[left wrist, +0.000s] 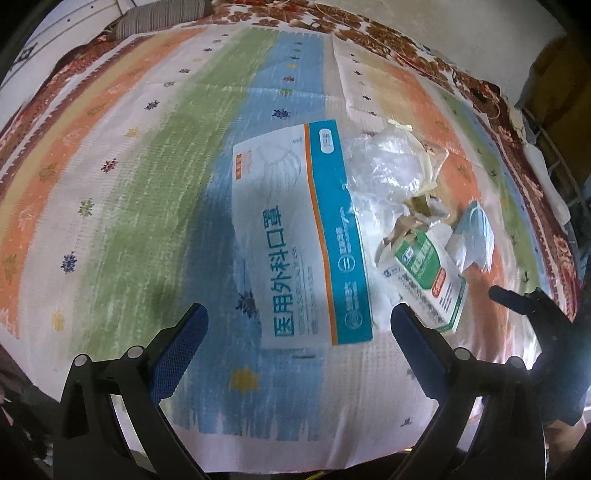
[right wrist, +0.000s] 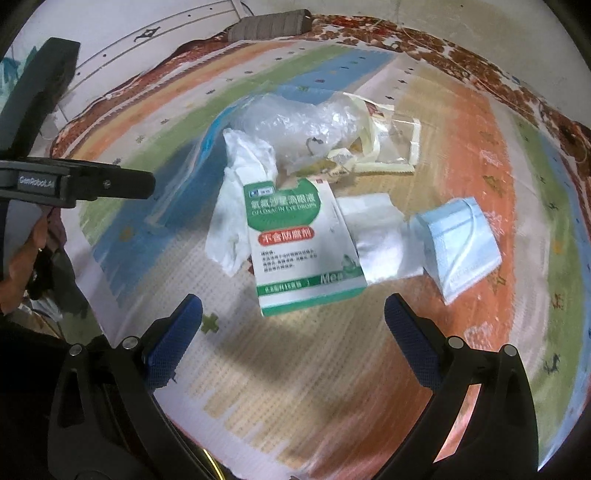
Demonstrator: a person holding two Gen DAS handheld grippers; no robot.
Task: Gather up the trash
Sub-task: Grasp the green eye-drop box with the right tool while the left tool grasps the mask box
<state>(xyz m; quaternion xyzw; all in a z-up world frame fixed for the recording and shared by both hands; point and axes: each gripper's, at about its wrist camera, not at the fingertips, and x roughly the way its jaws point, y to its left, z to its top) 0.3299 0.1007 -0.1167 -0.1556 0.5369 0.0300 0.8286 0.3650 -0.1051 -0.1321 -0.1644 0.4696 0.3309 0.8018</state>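
A flat blue-and-white mask bag [left wrist: 299,236] lies on the striped cloth [left wrist: 140,206], just ahead of my open left gripper [left wrist: 299,332]. To its right lie crumpled clear plastic [left wrist: 388,166], a green-and-white eye-drops box [left wrist: 428,280] and a folded blue face mask [left wrist: 476,232]. In the right wrist view the eye-drops box [right wrist: 299,243] sits just beyond my open right gripper [right wrist: 293,325]. White tissues [right wrist: 236,221] flank the box, clear plastic [right wrist: 295,129] lies behind it, and the blue mask [right wrist: 458,243] is at the right. Neither gripper holds anything.
Cream-edged clear wrapping [right wrist: 388,147] lies behind the pile. The striped cloth [right wrist: 424,350] covers a red floral spread [left wrist: 535,184]. A grey striped roll [right wrist: 269,24] rests at the far edge. The left gripper's body [right wrist: 55,181] and a hand [right wrist: 26,251] show at left.
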